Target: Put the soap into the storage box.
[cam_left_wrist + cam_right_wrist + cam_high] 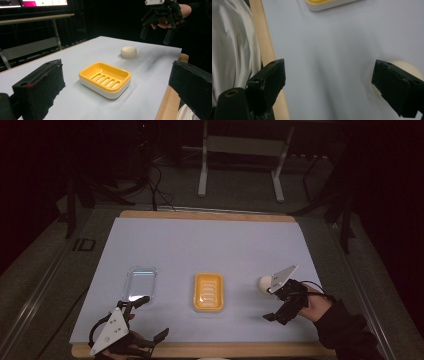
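Apparently early on: white soap bar (264,284) lying on the pale tabletop (200,245), right of the empty yellow soap dish (208,292). Right claw (280,304) spread wide just beside the soap, not gripping. Left claw (147,317) spread, idle near a clear lid (140,283). Pickup and placing left.
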Demonstrator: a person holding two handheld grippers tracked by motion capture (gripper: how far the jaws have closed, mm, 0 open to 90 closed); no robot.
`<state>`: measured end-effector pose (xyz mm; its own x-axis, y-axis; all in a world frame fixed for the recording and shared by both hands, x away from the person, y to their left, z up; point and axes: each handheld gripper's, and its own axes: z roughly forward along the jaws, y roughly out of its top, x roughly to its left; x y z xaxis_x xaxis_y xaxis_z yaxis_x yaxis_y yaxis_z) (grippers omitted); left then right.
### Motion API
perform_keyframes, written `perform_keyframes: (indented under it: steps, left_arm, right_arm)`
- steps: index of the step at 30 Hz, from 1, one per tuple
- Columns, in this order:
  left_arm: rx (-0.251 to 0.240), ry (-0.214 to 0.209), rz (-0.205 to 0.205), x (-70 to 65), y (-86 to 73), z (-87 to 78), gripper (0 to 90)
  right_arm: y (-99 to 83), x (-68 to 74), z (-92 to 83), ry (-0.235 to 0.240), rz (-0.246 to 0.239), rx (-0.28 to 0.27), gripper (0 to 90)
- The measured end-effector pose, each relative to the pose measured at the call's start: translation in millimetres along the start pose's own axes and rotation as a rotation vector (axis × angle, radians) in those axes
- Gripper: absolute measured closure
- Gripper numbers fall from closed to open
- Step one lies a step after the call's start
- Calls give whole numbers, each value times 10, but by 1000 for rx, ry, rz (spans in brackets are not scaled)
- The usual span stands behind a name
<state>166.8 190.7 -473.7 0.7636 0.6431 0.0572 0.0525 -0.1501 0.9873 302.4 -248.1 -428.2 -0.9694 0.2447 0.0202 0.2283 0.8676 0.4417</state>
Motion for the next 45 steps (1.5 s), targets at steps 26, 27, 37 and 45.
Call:
perform_keyframes:
  steps: [26, 27, 37, 45]
  left_arm:
    - [5, 1, 7, -4, -3, 1, 1]
    - [5, 1, 8, -4, -3, 2, 1]
    - [9, 1, 10, -2, -5, 6, 1]
    - [11, -1, 11, -2, -5, 7, 1]
  right_arm:
    - [63, -92, 68, 67, -4, 261, 113]
    - [64, -95, 66, 54, -4, 266, 114]
    - [51, -155, 72, 72, -2, 362, 114]
    - [-1, -198, 88, 93, 20, 456, 114]
